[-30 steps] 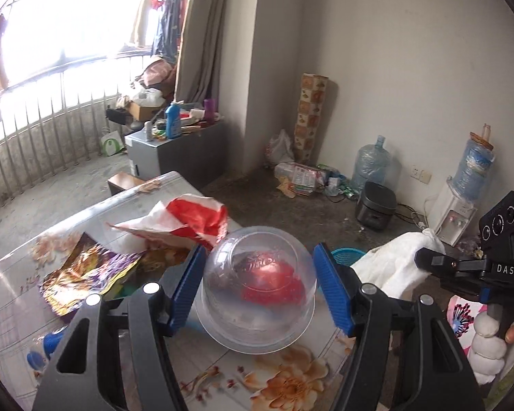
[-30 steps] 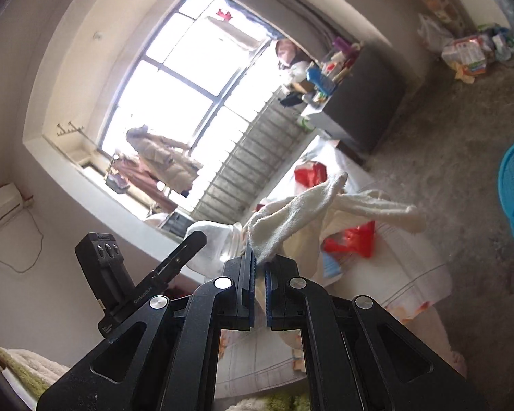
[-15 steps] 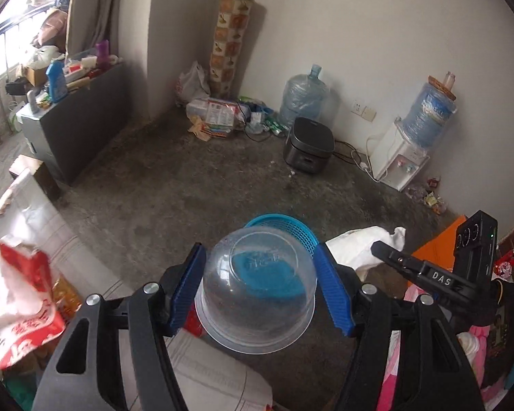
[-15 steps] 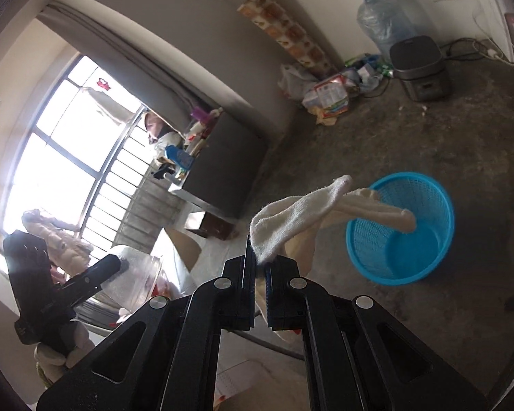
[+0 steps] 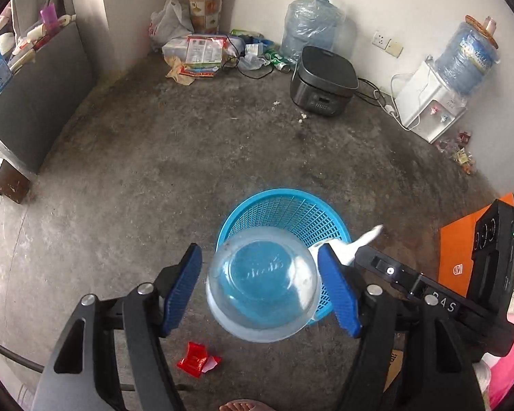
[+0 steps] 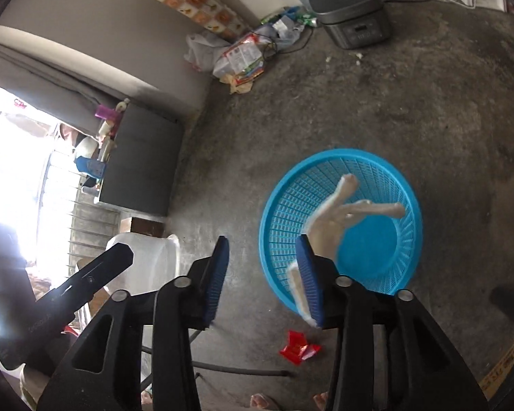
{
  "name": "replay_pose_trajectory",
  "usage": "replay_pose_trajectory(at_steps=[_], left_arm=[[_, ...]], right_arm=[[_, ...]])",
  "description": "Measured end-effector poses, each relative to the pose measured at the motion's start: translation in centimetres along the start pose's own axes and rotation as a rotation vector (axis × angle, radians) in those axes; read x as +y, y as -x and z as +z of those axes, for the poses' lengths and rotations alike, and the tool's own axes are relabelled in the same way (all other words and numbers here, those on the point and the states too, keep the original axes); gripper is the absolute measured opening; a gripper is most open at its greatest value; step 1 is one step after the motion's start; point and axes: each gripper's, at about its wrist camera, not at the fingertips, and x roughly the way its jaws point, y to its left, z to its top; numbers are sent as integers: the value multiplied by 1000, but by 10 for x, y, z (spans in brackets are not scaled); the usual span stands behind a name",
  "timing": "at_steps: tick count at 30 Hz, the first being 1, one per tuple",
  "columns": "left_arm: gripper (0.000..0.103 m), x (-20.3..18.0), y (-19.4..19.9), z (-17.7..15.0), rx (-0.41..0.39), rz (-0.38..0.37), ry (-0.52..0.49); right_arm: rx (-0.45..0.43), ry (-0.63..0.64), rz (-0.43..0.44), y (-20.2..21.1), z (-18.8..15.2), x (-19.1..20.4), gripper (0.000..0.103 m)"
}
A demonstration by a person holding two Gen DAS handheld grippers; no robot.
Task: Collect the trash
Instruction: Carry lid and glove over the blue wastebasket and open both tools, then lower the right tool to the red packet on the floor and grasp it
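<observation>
the left gripper (image 5: 260,289) has its jaws spread wide, and the clear plastic bowl (image 5: 262,284) sits in the lower middle of the left wrist view, between the blue pads but apart from both, so it seems free and over the blue basket (image 5: 284,212). the bowl looks light, thin and smooth, likely slippery, and it may bend if pressed; the rim or the two opposite sides of the wall seem the best place to hold it. the right gripper (image 6: 264,270) also has its jaws apart. the white cloth (image 6: 329,226) lies against the inner face of its right pad, in the middle right of the right wrist view, above the basket. it looks soft and limp, so any bunched fold will do, and it may cling to the pad.
</observation>
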Motion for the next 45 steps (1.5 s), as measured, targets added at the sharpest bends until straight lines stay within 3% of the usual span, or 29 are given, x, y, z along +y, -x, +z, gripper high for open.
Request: replay_pose_trajectory(at_steps=[4,10,16,20,24,27,30,36,40,45], left_arm=[[74,2,-19,2,-11,-22,19],[75,6,-2,6,-51,-52,1],[75,20,83,5,-172,-53,-90],[77,49,149,-11,-212,-13,-112],[78,93,204,-37,-209,62,-44],[78,132,244,-64,-215,111,46],[78,167,279,-99,-249,150,133],[78,210,340,-180,-313,227,276],[79,235,369,-232,-326,295,398],[79,255,394,-282,-347,346,515]], right_arm=[[24,-27,-54,-23,5,-15,50],[-22,-34,-46,-19,5,-21,51],[-95,233,25,7,-31,16,57],[29,334,135,-9,-82,26,59],[263,359,147,-71,-139,28,59],[411,389,40,-134,-177,20,60],[534,336,-46,-198,-201,-4,60],[592,312,-151,-281,-221,-30,56],[621,400,-178,-315,-238,-21,55],[659,520,-241,-345,-255,-14,44]])
